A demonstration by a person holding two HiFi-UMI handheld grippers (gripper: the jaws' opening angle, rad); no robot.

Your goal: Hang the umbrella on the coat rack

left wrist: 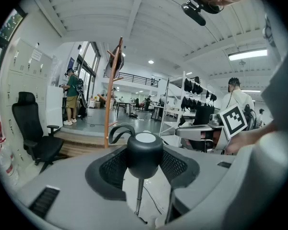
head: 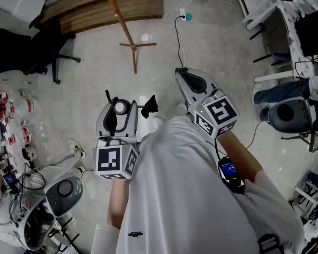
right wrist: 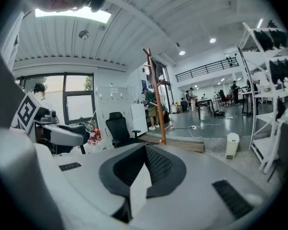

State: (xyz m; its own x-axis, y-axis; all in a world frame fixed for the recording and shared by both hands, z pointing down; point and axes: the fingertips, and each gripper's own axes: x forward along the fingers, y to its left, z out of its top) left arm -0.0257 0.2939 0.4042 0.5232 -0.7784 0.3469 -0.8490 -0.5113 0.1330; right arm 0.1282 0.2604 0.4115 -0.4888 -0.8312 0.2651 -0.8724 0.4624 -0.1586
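Note:
The umbrella's black knob handle [head: 120, 107] with a white cap sits between the jaws of my left gripper [head: 117, 116], which is shut on it. In the left gripper view both pads press the handle [left wrist: 145, 147]; a black strap loop [left wrist: 119, 130] curls off its left and a thin metal shaft [left wrist: 139, 195] hangs below. My right gripper [head: 184, 76] is held level beside it, jaws together and empty [right wrist: 145, 150]. The wooden coat rack [head: 123, 25] stands ahead on the floor, its pole [left wrist: 113, 90] straight in front of both grippers [right wrist: 156, 99].
A wooden step [head: 114, 9] runs behind the rack. A black office chair [head: 50, 46] stands at the left, and clutter with cables [head: 42, 194] fills the lower left. A seated person [head: 286, 94] and shelving [right wrist: 273, 104] are at the right, with a white bin [right wrist: 232, 145].

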